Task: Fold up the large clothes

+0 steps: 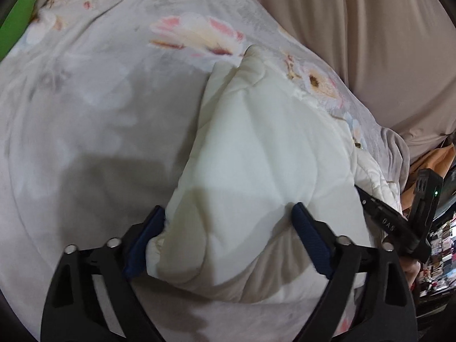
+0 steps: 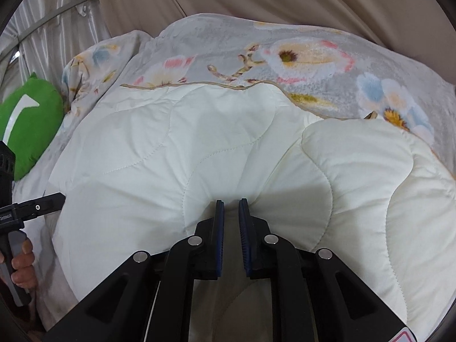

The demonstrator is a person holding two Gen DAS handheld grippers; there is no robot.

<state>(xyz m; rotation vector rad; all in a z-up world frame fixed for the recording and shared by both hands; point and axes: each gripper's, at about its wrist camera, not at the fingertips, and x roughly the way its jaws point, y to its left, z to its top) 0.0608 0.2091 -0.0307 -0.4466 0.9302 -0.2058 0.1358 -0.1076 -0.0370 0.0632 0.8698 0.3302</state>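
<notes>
2 wrist views, close above quilt [image 2: 176, 154]

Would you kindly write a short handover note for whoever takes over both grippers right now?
Left gripper: fingers wide apart, straddling a bunched fold of the thick quilt with a cream quilted lining and grey floral face; whether it is clamped is unclear.
Right gripper: fingers nearly together, pinching the cream lining.
Done: cream side turned up over the floral side.
Left: square the edges and finish folding. A green cushion sits at the far left.
</notes>
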